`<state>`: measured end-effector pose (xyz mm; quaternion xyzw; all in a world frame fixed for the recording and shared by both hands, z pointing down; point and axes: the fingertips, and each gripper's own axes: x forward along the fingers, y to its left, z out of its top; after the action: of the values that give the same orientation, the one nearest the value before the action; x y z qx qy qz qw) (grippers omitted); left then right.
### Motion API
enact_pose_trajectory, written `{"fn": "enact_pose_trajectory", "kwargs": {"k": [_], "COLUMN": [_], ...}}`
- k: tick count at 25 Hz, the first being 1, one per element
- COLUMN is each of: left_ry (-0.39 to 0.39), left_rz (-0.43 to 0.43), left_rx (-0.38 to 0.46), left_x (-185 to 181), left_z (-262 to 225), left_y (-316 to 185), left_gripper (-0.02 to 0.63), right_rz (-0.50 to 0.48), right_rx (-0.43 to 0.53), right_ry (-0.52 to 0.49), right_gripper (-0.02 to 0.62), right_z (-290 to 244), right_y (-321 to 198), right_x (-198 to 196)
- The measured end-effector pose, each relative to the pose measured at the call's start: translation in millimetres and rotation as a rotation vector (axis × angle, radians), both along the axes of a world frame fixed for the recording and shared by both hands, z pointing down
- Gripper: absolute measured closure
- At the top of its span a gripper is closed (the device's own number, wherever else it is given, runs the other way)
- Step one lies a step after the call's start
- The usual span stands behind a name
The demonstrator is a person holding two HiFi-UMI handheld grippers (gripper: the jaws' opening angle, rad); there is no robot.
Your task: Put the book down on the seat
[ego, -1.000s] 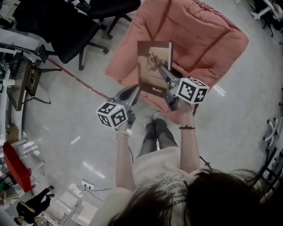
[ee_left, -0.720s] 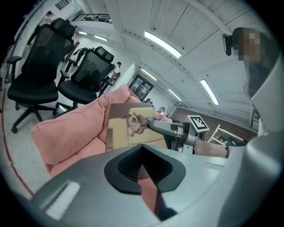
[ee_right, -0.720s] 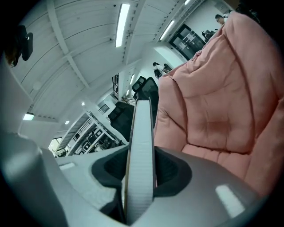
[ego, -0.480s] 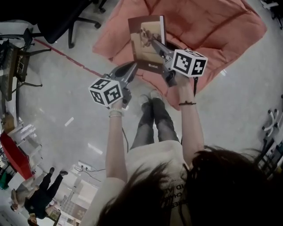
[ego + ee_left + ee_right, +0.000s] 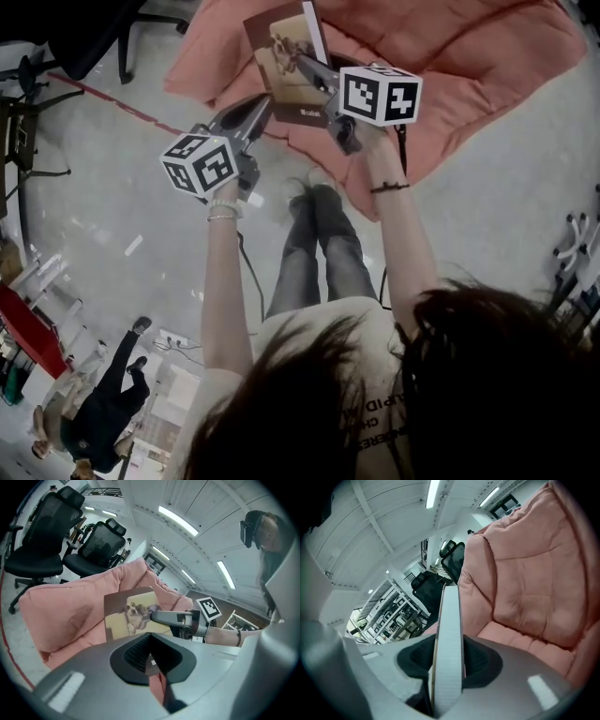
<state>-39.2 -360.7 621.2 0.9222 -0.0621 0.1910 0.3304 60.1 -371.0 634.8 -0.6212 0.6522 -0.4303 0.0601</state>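
Note:
A thin book (image 5: 286,61) with a dog photo on its brown cover hangs upright over the front edge of the pink padded seat (image 5: 459,56). My right gripper (image 5: 304,66) is shut on the book's lower right part. In the right gripper view the book's white page edge (image 5: 449,639) stands between the jaws, with the seat cushion (image 5: 525,583) behind. My left gripper (image 5: 259,103) hovers just left of the book, shut and holding nothing. The left gripper view shows the cover (image 5: 129,616) and the right gripper (image 5: 165,617) across it.
Black office chairs (image 5: 44,541) stand left of the seat. A red line (image 5: 112,101) runs across the grey floor. The person's legs and shoes (image 5: 314,202) are just in front of the seat. Another person (image 5: 98,412) stands at lower left.
Both grippers and the book have come down toward the seat, and the head view has shifted so the seat lies closer under them. The right gripper's hold on the book is unchanged.

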Motion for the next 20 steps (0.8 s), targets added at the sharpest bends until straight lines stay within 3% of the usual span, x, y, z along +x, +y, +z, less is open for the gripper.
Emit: {"fn": "enact_pose_trajectory", "kwargs": {"k": [20], "left_ry": [-0.064], "left_rz": [0.013], "left_rx": [-0.087], "left_x": [9], "left_z": [107], "left_y": [-24], "left_gripper": [0.606], "right_rz": [0.077], "right_rx": [-0.130], "right_ry": [-0.004], "right_gripper": [0.445], "right_z": [125], "right_y": [-22], "right_x": [9]}}
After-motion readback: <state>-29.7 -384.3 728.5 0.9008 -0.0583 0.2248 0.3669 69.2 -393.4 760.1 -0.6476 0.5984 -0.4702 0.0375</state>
